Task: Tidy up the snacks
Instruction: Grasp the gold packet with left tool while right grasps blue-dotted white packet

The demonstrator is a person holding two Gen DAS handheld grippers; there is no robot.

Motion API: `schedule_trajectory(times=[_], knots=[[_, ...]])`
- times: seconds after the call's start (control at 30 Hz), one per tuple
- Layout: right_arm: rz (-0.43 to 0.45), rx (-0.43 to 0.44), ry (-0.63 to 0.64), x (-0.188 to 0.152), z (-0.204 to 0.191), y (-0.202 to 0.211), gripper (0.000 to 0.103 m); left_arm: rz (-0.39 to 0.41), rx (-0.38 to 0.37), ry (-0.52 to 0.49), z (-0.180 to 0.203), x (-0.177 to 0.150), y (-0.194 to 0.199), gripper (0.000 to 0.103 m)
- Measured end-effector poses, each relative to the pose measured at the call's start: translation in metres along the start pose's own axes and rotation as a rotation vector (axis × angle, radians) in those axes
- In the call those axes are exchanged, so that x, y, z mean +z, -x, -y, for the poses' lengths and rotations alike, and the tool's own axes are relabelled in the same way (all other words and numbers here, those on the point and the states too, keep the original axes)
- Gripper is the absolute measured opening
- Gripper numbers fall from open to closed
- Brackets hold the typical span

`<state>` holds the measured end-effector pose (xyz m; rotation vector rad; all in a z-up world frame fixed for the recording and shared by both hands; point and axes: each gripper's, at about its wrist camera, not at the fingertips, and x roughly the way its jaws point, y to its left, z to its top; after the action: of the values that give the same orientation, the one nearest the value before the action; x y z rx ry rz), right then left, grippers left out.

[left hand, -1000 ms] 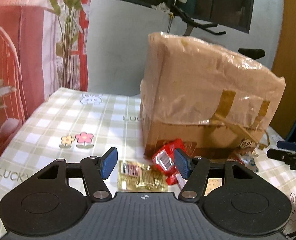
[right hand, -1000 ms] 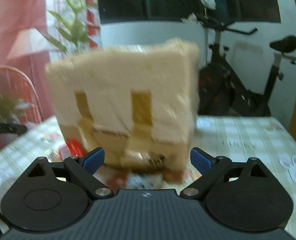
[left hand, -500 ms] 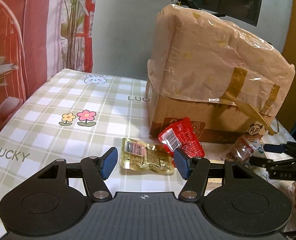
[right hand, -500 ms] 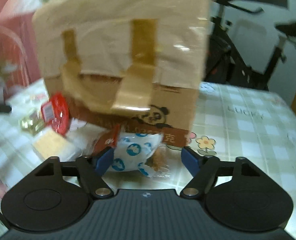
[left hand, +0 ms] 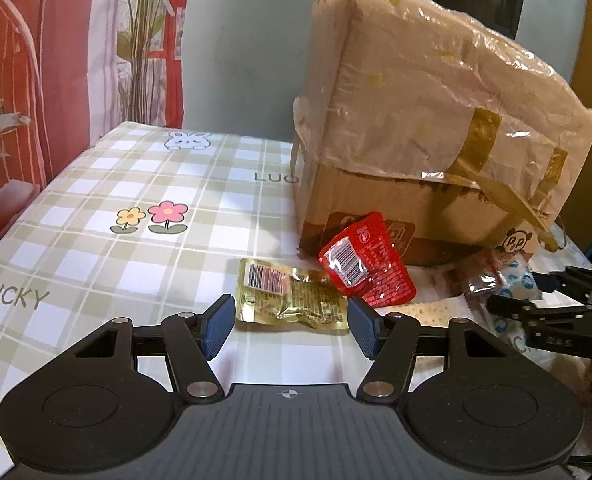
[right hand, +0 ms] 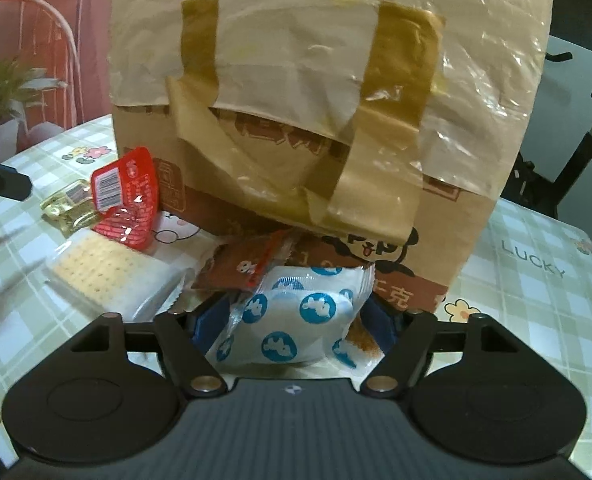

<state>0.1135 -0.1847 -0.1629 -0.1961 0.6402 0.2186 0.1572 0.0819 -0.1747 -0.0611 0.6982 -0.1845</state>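
Right wrist view: right gripper [right hand: 291,320] is closing around the soft, light white packet [right hand: 296,320] before the box [right hand: 476,240]; grip its puffy middle gently. Left gripper [left hand: 289,322] is open, empty.

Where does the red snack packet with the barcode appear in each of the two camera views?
Left wrist view: the red snack packet is right of centre, leaning on the cardboard box, partly over the yellow packet.
Right wrist view: the red snack packet is at the left, against the box's lower left corner.
Shared landmark: the cardboard box.
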Motion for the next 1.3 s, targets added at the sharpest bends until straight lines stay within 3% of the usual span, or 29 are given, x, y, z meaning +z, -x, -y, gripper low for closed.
schedule_trajectory(times=[0.5,0.63,0.83,0.9,1.0,1.07,1.3], knots=[[0.043,0.050,-0.079,-0.010,0.004,0.018,0.060,-0.050,0.087,-0.026,-0.003,0.011,-0.054,0.065],[0.046,0.052,-0.074,-0.012,0.005,0.019,0.059,-0.040,0.084,-0.001,-0.007,0.013,-0.063,0.068],[0.043,0.050,-0.067,-0.012,0.004,0.017,0.060,-0.059,0.093,-0.052,0.003,0.013,-0.065,0.073],[0.043,0.053,-0.072,-0.012,0.004,0.018,0.060,-0.057,0.077,-0.055,0.003,0.011,-0.061,0.063],[0.043,0.054,-0.075,-0.012,0.004,0.018,0.060,-0.049,0.086,-0.069,0.006,0.007,-0.053,0.056],[0.043,0.054,-0.074,-0.012,0.004,0.018,0.060,-0.034,0.109,-0.088,0.008,0.006,-0.046,0.019],[0.043,0.054,-0.078,-0.011,0.004,0.018,0.060,-0.067,0.085,-0.066,0.004,-0.006,-0.033,0.019]])
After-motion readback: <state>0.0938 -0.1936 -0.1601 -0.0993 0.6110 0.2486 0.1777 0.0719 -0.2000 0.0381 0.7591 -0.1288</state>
